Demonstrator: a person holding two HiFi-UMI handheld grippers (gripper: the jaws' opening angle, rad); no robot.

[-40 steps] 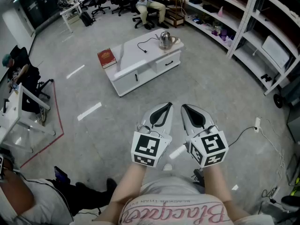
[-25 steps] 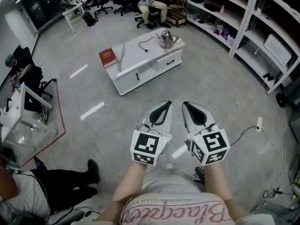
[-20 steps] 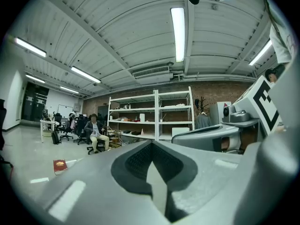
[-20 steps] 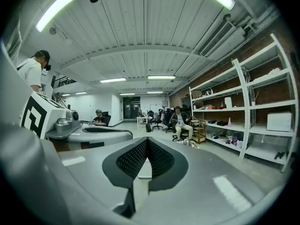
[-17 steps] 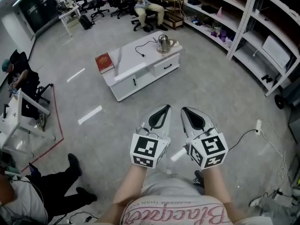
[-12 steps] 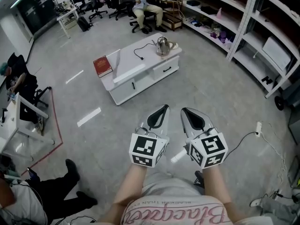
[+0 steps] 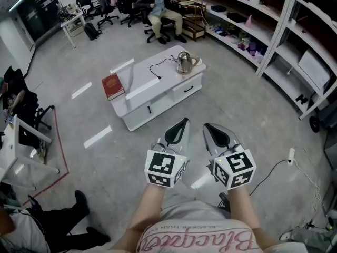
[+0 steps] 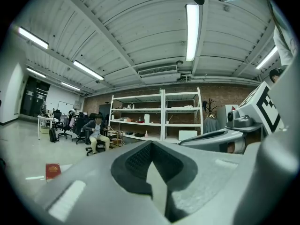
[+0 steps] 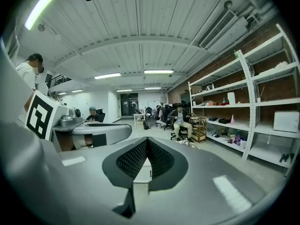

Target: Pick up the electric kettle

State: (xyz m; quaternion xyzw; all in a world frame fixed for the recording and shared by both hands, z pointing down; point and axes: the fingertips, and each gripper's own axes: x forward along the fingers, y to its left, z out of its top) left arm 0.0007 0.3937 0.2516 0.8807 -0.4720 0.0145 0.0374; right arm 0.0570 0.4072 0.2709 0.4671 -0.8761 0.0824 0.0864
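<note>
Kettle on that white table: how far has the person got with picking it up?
Done: nothing yet. The kettle stands on the white table, across the floor from the person. In hand: nothing; the left gripper and right gripper are both shut and empty, held near the body. Left: probably walk over, open a gripper, grasp the kettle and lift it.

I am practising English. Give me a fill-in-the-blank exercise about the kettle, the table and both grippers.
The book on the white table is ___ in colour.
In the head view, the electric kettle stands at the table's ___ end.
The left gripper and the right gripper, both shut, hold ___.
Missing words: red; right; nothing.
</note>
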